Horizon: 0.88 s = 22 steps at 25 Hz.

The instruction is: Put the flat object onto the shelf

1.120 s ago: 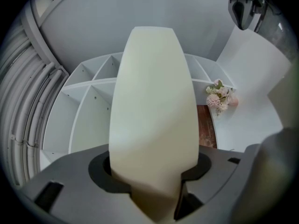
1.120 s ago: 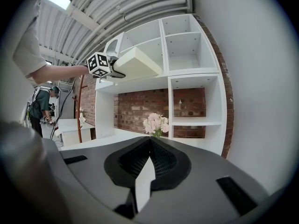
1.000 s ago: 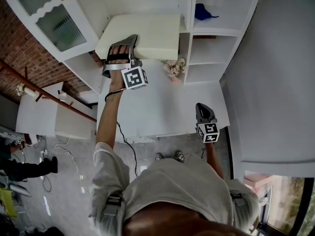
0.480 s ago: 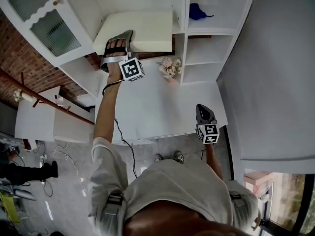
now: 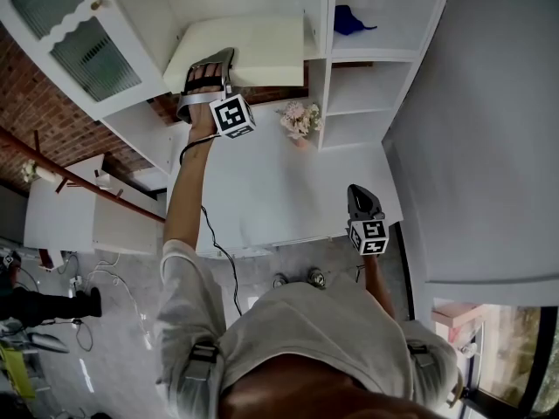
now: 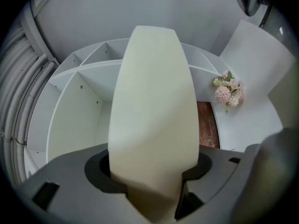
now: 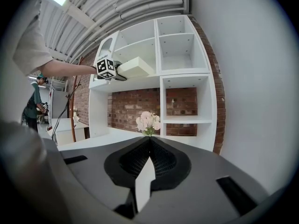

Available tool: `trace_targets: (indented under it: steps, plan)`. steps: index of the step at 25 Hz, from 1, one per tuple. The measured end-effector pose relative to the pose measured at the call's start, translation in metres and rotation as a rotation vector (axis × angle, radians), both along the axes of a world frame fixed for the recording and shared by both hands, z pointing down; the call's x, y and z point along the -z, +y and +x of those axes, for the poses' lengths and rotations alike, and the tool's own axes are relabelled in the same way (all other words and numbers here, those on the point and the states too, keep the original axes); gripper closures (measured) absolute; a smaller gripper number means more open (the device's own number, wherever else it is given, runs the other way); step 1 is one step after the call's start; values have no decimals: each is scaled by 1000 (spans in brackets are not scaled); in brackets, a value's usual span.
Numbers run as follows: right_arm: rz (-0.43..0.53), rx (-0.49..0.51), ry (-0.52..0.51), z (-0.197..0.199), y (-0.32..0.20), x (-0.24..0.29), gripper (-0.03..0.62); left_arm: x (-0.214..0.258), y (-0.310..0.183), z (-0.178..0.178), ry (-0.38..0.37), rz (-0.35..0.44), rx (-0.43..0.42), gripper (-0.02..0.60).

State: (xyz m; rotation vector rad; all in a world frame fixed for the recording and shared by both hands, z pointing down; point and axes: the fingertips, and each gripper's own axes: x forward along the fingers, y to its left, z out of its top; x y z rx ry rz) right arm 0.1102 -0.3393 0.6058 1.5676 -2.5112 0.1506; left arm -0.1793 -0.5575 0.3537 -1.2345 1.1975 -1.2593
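The flat object is a thick cream slab lying level, its far part inside the upper left compartment of the white shelf unit. My left gripper is shut on its near edge. The slab fills the gap between the jaws of the left gripper, which have just been opening slightly while the slab stays between them. From the right gripper view, the slab reaches into the shelf. My right gripper hangs low over the white table, shut and empty, its tips meeting.
A pink flower bunch stands on the white table below the shelf. A blue thing lies in the upper right compartment. A glass-paned cabinet door hangs open at left. A grey wall closes the right side.
My left gripper has carried the slab further toward and into the shelf compartment. The right gripper has kept still.
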Motion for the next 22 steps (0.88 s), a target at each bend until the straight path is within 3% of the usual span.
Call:
trace_targets:
  steps: [3,7,11,16,22]
  plan:
    - [3,6,4,-3,0,2,565,-5,4,2,49,-64,-35,209]
    - [14,6,7,-4,0,7,565,-1,11,8,105,-113,-71,189]
    - [20,-1,7,-2,3,9,565,8,23,9,136,-105,-98,152]
    - [13,2,9,-4,8,7,565,15,46,0,206,-73,-117,147]
    - [13,33,5,-19,9,7,565,8,45,-2,339,-116,-119,147]
